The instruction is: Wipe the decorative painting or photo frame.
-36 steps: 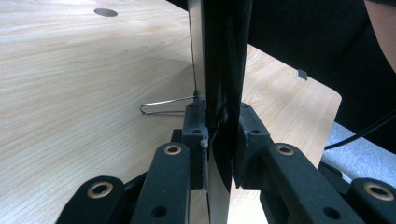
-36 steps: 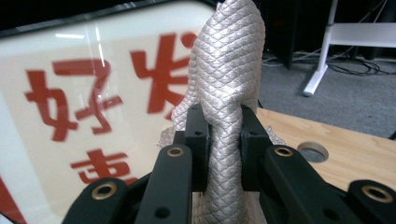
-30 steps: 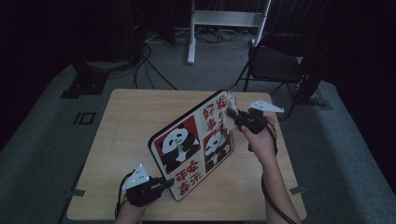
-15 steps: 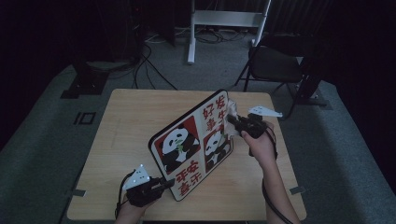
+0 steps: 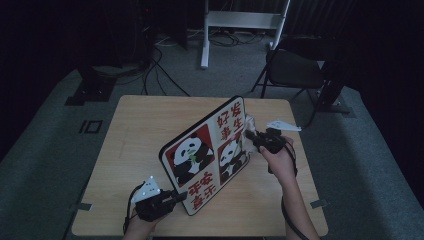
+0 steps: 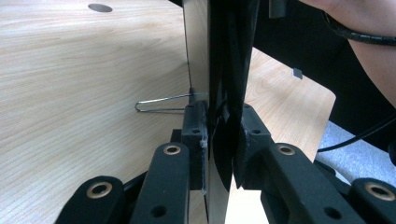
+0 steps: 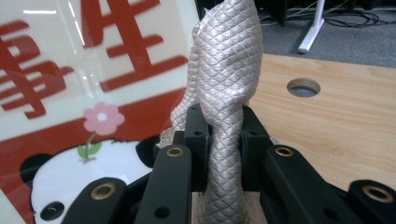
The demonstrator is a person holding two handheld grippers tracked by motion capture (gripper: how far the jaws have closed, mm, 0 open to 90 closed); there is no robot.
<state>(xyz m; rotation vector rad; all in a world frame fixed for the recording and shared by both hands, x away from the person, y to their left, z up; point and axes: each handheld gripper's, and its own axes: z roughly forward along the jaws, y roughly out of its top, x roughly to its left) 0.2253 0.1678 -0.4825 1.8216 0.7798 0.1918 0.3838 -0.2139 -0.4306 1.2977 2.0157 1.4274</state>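
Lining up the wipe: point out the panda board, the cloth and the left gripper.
panda board (image 5: 192, 155), high view, left panda panel.
cloth (image 7: 227, 88), right gripper view, quilted fold above the jaws.
left gripper (image 6: 224, 140), left gripper view, between its fingertips.

Glossy panda board (image 5: 210, 150), quilted pearly cloth (image 7: 226, 88), matt wooden table (image 5: 145, 125).

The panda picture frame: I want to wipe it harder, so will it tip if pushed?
Probably. The panda picture frame stands upright, propped behind by a thin wire stand, so it looks tippy. The left gripper clamping its edge likely steadies it. The cloth looks floppy.
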